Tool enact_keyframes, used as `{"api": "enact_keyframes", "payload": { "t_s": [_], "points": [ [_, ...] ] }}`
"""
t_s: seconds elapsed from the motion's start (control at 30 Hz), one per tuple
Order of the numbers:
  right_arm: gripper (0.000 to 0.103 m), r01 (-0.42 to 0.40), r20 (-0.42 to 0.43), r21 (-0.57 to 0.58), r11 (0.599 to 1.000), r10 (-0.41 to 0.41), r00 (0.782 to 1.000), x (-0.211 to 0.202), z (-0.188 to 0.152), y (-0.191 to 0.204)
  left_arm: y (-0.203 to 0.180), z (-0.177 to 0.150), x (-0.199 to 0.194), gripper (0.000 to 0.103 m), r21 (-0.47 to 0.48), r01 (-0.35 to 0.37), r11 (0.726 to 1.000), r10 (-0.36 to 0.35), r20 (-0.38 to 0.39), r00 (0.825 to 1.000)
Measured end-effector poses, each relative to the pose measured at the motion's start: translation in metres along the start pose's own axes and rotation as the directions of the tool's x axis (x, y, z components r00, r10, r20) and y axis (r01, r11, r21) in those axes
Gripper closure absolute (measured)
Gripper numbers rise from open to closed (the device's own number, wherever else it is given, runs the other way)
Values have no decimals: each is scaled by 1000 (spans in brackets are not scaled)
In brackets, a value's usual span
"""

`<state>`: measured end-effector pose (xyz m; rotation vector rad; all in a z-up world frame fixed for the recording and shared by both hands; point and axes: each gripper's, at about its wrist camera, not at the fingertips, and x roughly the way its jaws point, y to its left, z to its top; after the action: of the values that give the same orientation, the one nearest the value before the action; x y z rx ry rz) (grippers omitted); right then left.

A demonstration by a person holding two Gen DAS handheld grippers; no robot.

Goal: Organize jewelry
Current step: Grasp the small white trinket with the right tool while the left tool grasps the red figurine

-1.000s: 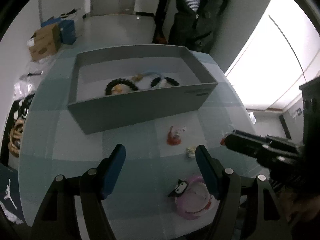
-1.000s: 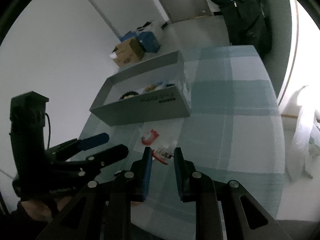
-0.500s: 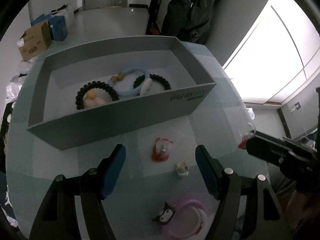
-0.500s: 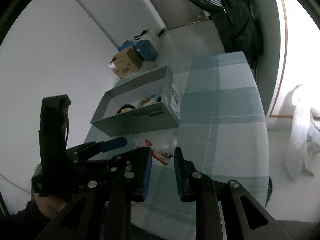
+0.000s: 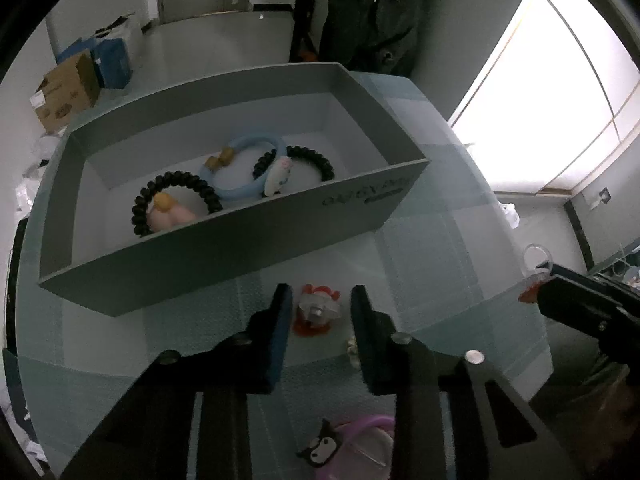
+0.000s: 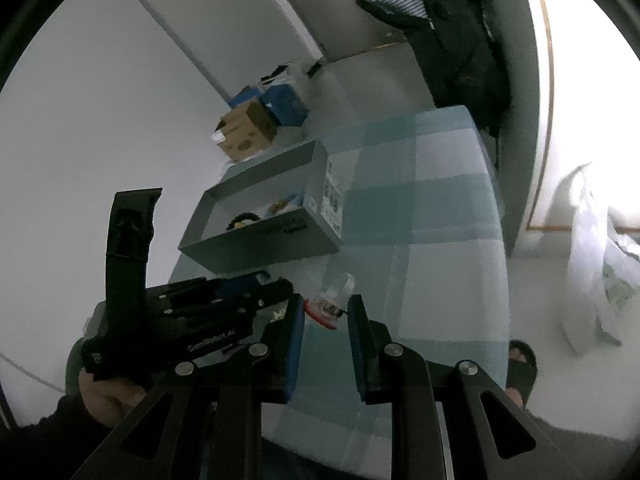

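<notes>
A grey box (image 5: 224, 252) on the checked tablecloth holds two black bead bracelets (image 5: 176, 196) and a light blue ring bracelet (image 5: 244, 168). My left gripper (image 5: 320, 316) has narrowed around a red and clear toy ring (image 5: 318, 312) lying in front of the box; I cannot tell if the pads touch it. My right gripper (image 6: 324, 312) is shut on a second red and clear ring (image 6: 330, 304) and holds it above the table; it shows at the right of the left wrist view (image 5: 536, 276).
A pink bracelet with a black owl charm (image 5: 348, 448) and a small pale charm (image 5: 354, 350) lie near the table's front edge. The box also shows in the right wrist view (image 6: 272, 236). Cardboard boxes (image 5: 66, 92) stand on the floor beyond.
My left gripper moved forward toward the box and its jaws closed in around the red ring on the cloth. My right gripper lifted its ring higher and away from the table.
</notes>
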<state>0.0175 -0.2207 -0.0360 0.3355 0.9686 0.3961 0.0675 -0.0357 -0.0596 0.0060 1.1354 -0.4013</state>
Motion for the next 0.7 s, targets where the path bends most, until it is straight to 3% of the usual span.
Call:
{"api": "enact_keyframes", "payload": {
  "t_s": [0.03,0.3,0.7],
  "points": [
    [82,-2,1,6,1000,2,1000,-2,-1,-1,0,2,1,88,-2,3,1000,-3,-1,1000],
    [82,-18,23,-19,1000,18,1000,-8,0,6,1,4,-1,88,2,0,1000,0,-3,1000],
    [82,-25,23,-43,999,26,999,5,2,18,-2,10,-41,88,26,28,999,-31,125,992]
  ]
}}
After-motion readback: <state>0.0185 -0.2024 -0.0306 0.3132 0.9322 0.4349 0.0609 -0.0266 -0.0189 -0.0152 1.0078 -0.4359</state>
